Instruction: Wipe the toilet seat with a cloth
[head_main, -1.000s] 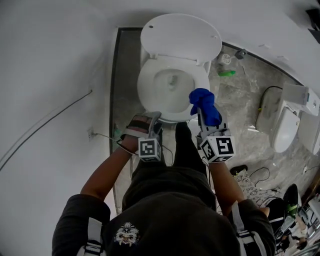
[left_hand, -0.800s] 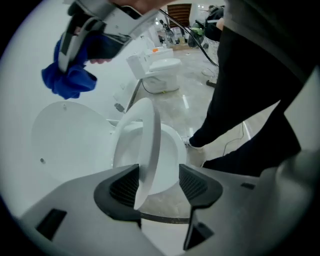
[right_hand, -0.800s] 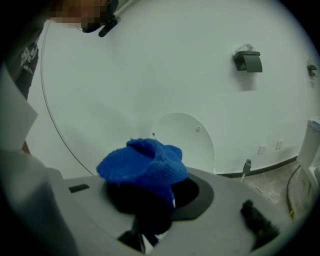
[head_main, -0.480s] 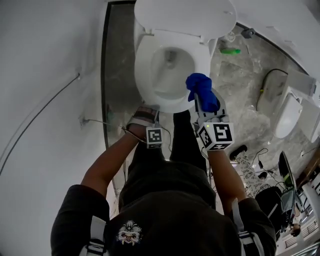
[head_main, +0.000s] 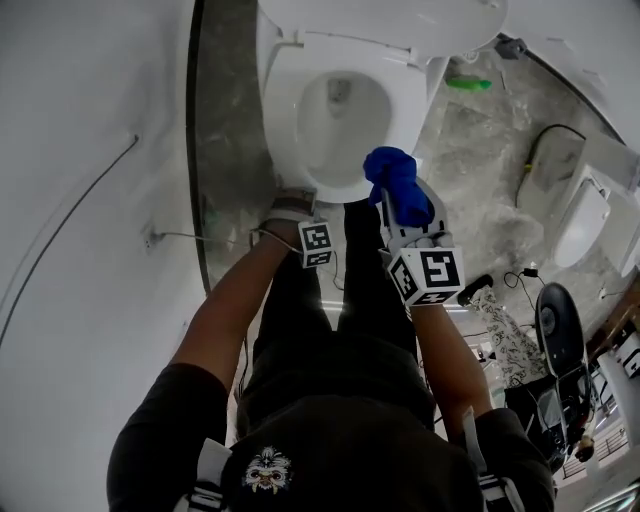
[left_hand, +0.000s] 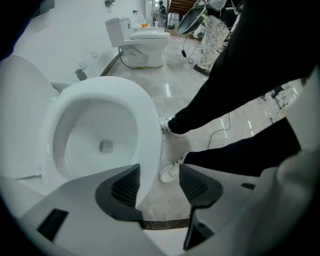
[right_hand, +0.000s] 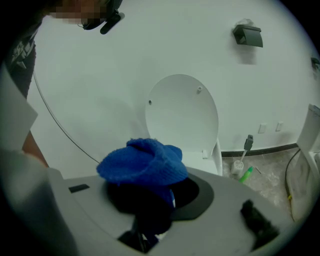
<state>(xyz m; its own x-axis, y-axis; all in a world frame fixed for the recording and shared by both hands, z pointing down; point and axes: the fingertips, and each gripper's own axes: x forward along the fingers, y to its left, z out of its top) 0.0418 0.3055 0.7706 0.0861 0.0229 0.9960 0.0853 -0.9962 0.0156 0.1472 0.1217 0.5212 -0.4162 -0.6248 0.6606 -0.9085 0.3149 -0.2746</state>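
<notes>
A white toilet stands with its lid (head_main: 380, 20) raised and its seat (head_main: 290, 150) down around the bowl. My left gripper (head_main: 296, 207) is at the seat's front left edge. In the left gripper view it (left_hand: 159, 186) is open, and the seat's front rim (left_hand: 145, 125) runs between the jaws close to the left pad. My right gripper (head_main: 402, 208) hovers at the seat's front right, shut on a bunched blue cloth (head_main: 395, 180). In the right gripper view the cloth (right_hand: 142, 162) bulges over the gripper (right_hand: 150, 200) and hides its fingertips; the raised lid (right_hand: 182, 117) shows behind.
White wall runs close on the left. A toilet brush (right_hand: 243, 155) and a green bottle (head_main: 470, 84) stand right of the toilet. A second toilet (head_main: 590, 215) sits at the right with cables and bags on the marble floor. The person's legs and shoes (left_hand: 170, 127) are just before the bowl.
Both grippers have moved forward to the toilet's front rim. The left one has come around the seat's edge. The right still carries the blue cloth.
</notes>
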